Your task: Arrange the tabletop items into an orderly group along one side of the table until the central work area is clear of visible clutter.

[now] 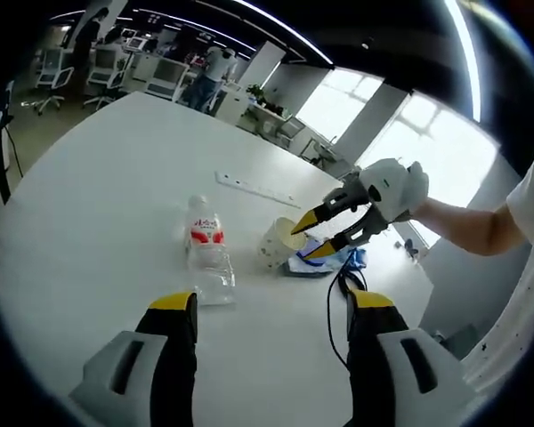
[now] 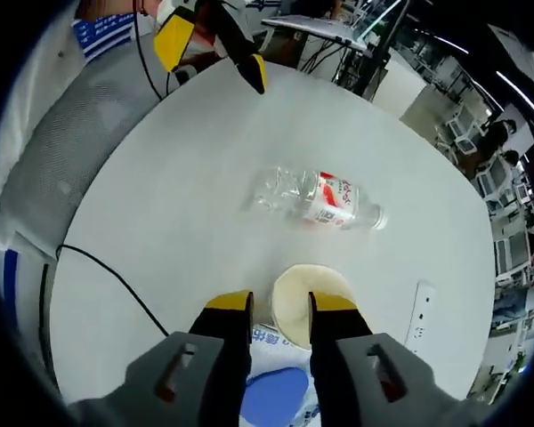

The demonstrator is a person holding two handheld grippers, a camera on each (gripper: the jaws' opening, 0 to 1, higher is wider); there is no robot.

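Paper cup [image 2: 308, 302]: light, crushable, lying on the bench just ahead of the right gripper [image 2: 279, 311], whose part-open jaws straddled its rim, the best hold; left gripper [image 1: 272, 311] open, empty.

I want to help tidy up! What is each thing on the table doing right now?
Water bottle: lying on its side, cap on.
Paper cup: tipped over, rim between the right gripper's jaws.
Left gripper: open, holding nothing.
Power strip: lying flat.

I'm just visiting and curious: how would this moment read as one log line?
right tool: jaws astride paper cup rim | left tool: open, empty | bottle: lying on table
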